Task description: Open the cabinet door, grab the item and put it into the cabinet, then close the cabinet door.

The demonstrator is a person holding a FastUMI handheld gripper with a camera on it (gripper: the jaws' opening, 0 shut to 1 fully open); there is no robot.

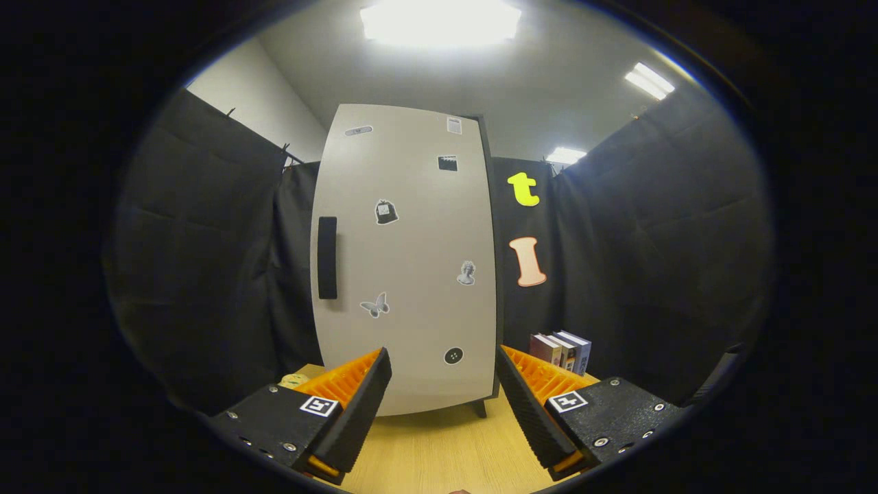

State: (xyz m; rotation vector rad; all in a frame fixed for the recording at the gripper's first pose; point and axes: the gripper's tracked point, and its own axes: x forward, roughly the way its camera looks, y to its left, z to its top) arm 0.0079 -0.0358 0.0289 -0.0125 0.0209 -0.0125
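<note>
1. Your gripper (442,384) is released: the two fingers stand wide apart and nothing lies between them.
2. The cabinet (408,261) stands upright on the wooden table (446,453), just ahead of the fingers and facing you.
3. The cabinet door (411,206) is closed. It is a plain pale grey panel that covers the whole front.
4. A dark vertical handle (327,258) sits on the door's left side, at about mid height.
5. Small stickers are scattered over the door: a butterfly (375,304), a bust (466,273), a bag shape (386,212) and a round dark button shape (453,355) near the bottom.
6. A dark foot (480,409) of the cabinet shows at its lower right corner.
7. A short row of books (561,350) stands on the table to the right of the cabinet, beyond the right finger.
8. A small pale object (295,379) lies on the table by the cabinet's lower left corner, partly hidden behind the left finger; you cannot tell what it is.
</note>
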